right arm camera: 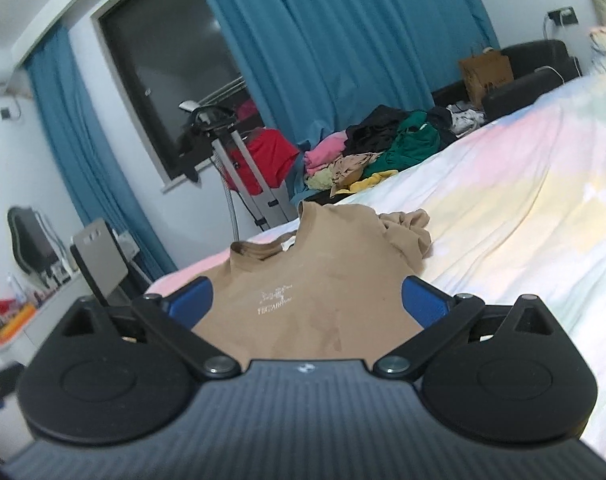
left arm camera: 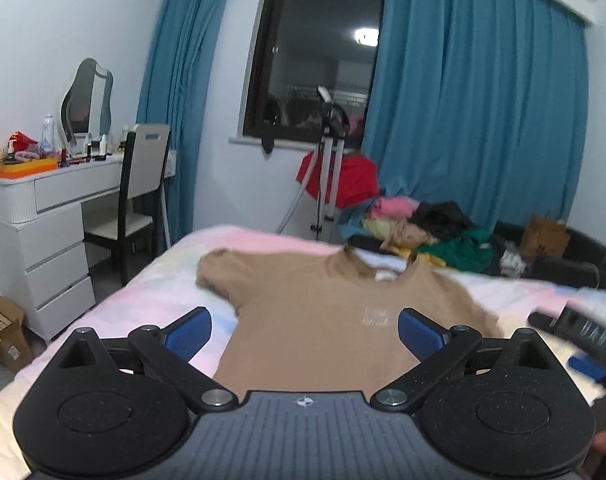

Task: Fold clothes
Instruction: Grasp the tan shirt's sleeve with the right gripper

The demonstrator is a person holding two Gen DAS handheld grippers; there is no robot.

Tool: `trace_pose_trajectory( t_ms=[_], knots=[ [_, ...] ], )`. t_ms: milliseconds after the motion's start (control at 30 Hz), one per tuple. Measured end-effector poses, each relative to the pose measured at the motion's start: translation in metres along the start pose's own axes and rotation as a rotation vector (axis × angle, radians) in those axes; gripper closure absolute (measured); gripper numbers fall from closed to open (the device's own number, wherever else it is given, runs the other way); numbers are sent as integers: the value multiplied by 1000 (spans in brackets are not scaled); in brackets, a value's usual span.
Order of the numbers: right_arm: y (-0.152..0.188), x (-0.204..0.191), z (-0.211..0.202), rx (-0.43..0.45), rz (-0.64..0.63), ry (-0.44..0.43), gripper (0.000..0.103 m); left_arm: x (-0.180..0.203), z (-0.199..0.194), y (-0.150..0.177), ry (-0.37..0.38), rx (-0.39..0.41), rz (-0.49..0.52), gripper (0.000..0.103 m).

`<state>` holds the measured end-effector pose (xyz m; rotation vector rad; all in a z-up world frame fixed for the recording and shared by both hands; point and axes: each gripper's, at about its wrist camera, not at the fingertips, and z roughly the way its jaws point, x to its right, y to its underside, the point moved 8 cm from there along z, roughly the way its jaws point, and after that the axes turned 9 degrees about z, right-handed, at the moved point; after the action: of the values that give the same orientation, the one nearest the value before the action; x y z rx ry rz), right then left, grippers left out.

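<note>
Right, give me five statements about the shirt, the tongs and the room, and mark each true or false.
1. The tan T-shirt lies front up on the bed. True.
2. The left tongs are shut on the shirt. False: they are open and hold nothing.
3. The right tongs are open. True.
4. The curtains are red. False: they are blue.
5. The pile of clothes lies beyond the shirt's collar. True.
</note>
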<state>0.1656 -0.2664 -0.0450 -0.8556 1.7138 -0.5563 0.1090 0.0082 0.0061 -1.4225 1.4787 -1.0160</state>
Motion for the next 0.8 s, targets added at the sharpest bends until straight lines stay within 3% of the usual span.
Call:
trace_pose_trajectory(
  t_ms=[167,200,233,300,467,533,733,800],
  knots=[
    [-13,38,23,-50,161,-5,1,12,-6,9,46,97,8,0],
    [-16,48,33,-66,209,-7,6,14,0,19,53,92,6,0],
    [-20,59,45,-84,263,-14,9,15,10,30,59,78,1,0],
    [-23,81,71,-115,357,-14,25,16,29,52,72,49,-9,0],
    [-18,146,146,-142,617,44,43,6,93,93,93,-83,-114,1],
    [-16,163,175,-144,639,73,46,3,116,99,136,-102,-168,1],
    [-17,180,246,-106,665,85,50,16,172,118,195,-106,-97,2],
    [-19,174,255,-97,622,97,76,14,188,126,198,-127,-147,4]
  ],
)
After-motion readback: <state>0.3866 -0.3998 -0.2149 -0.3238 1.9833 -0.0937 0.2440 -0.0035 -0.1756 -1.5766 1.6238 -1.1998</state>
